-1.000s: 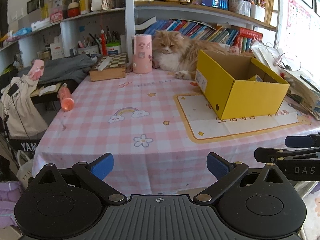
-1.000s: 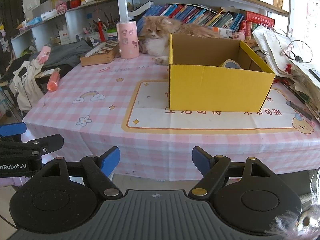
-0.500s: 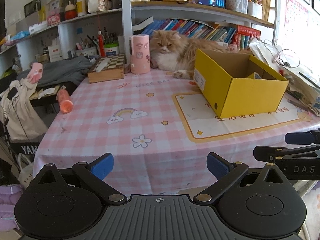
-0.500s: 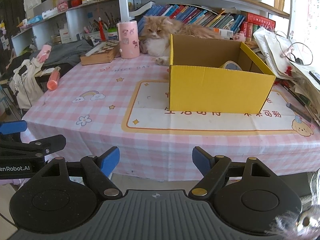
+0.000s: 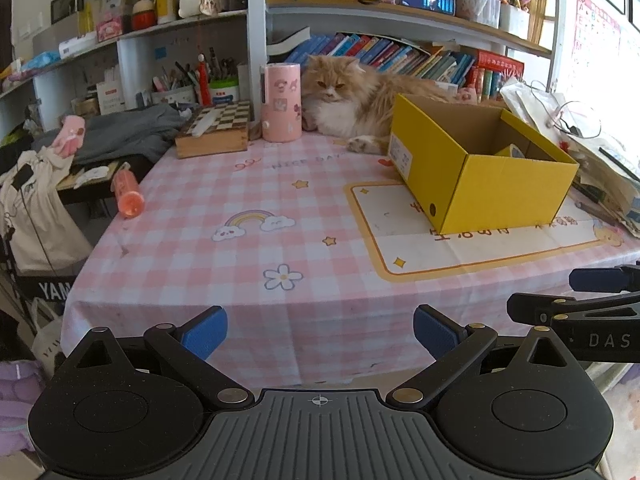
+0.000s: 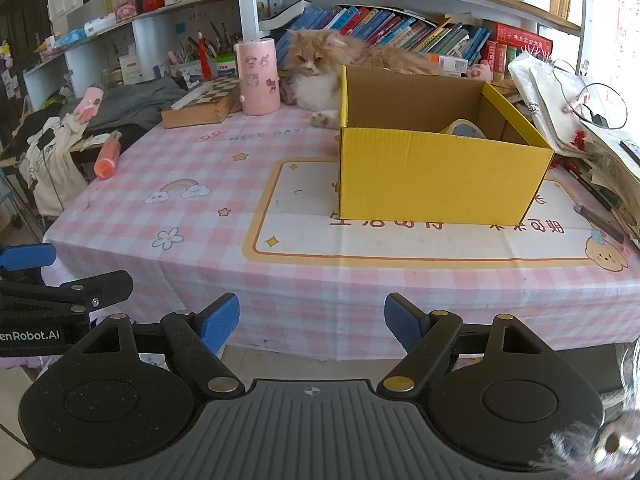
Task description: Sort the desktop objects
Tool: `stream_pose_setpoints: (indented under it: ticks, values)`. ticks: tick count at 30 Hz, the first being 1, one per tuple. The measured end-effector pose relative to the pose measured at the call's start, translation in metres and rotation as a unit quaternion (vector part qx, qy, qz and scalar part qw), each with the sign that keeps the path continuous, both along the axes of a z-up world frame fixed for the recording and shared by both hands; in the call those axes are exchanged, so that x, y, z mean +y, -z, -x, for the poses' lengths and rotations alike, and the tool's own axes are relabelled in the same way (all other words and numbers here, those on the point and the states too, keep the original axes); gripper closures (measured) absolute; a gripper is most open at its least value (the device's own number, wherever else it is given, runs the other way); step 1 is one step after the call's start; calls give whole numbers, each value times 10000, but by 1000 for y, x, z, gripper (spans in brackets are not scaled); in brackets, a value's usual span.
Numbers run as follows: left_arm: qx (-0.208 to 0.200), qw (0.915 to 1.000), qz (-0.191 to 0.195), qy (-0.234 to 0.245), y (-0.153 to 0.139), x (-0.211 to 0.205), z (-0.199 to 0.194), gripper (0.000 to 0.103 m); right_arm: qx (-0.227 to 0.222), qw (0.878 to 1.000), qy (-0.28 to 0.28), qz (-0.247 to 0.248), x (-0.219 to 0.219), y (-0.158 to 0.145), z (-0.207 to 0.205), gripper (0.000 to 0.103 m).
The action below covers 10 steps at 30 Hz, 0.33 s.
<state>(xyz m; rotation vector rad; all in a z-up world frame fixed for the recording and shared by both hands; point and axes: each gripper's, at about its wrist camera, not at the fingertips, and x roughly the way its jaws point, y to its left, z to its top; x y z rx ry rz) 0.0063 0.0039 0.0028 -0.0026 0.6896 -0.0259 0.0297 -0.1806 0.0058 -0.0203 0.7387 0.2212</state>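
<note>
The left claw [image 5: 320,334] hangs in front of the near edge of the bench [image 5: 248,304], its blue-padded fingers [image 5: 206,332] spread wide with nothing between them; the right claw [image 6: 312,322] hangs alongside it, equally spread and empty, and each shows at the edge of the other's view. The bench wears a pink-and-white checked cloth printed with a rainbow, stars and a flower; on a yellow-bordered white mat sits an open yellow cardboard box [image 6: 436,176], and a roll of tape [image 6: 464,130] leans inside against its far right corner. Behind the box lies a long-haired orange-and-white cat [image 5: 344,100], just beside a pink cylindrical canister with stickers [image 5: 281,108]; left of that rests a wooden chessboard case [image 5: 214,132]. An orange tube-shaped bottle [image 5: 127,194] lies off the left edge of the bench on a lower surface; bookshelves fill the wall behind.
</note>
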Motion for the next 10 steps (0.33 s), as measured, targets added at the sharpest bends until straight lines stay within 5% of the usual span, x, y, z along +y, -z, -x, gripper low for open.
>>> stream_pose_setpoints:
  ticks: [10]
  values:
    - [59, 10000, 73, 2, 1, 0, -5, 2, 39, 10000, 16, 17, -1, 1, -2, 25]
